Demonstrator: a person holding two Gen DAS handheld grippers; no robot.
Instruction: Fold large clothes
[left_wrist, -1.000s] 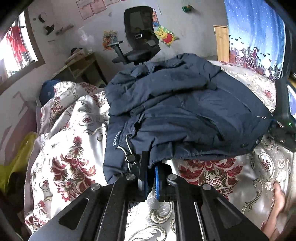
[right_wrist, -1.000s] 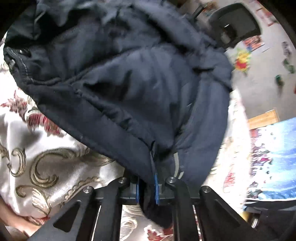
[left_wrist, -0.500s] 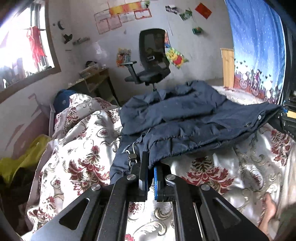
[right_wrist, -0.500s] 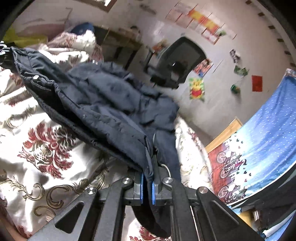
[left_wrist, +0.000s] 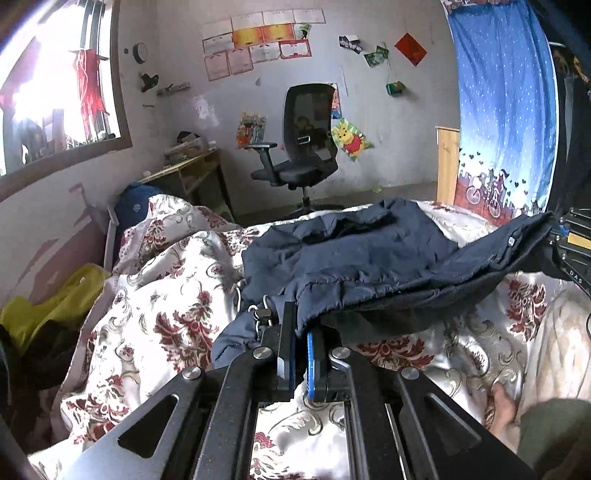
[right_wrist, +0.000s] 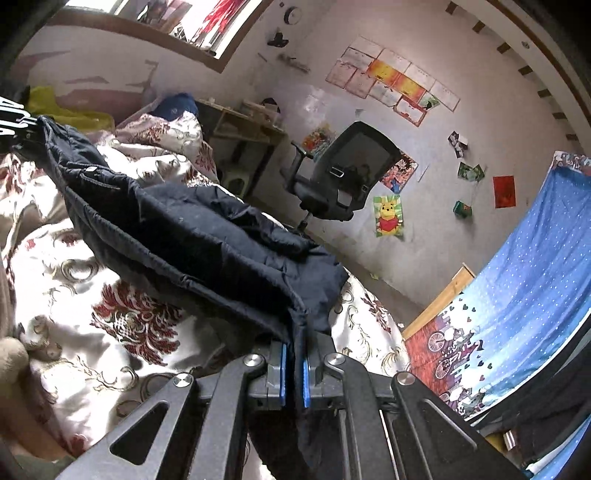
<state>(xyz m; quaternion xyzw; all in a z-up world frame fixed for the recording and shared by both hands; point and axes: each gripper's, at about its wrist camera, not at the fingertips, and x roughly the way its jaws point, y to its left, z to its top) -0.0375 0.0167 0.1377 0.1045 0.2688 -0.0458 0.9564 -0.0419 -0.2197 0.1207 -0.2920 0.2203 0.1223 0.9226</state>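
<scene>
Broadly, a bed spread with a floral quilt (left_wrist: 177, 295) fills the scene, and on it a navy padded jacket (left_wrist: 362, 258) is held up by its near hem while its far part rests on the quilt. The jacket is judged soft, bulky and moderately heavy, with a slick shell likely to slide over the satin-looking quilt; hems and corners are judged the surest places to grip, since padding elsewhere would bunch. Open room is seen beyond the jacket toward the bed's far edge, where an office chair (left_wrist: 306, 147) stands well apart on the floor. A blue curtain (left_wrist: 506, 110) hangs near the bed's right side. The left gripper (left_wrist: 301, 354) is clamped narrowly on one hem corner beside a drawcord toggle (left_wrist: 261, 314), and the right gripper (right_wrist: 293, 369) is pinched narrowly on the opposite hem corner.
</scene>
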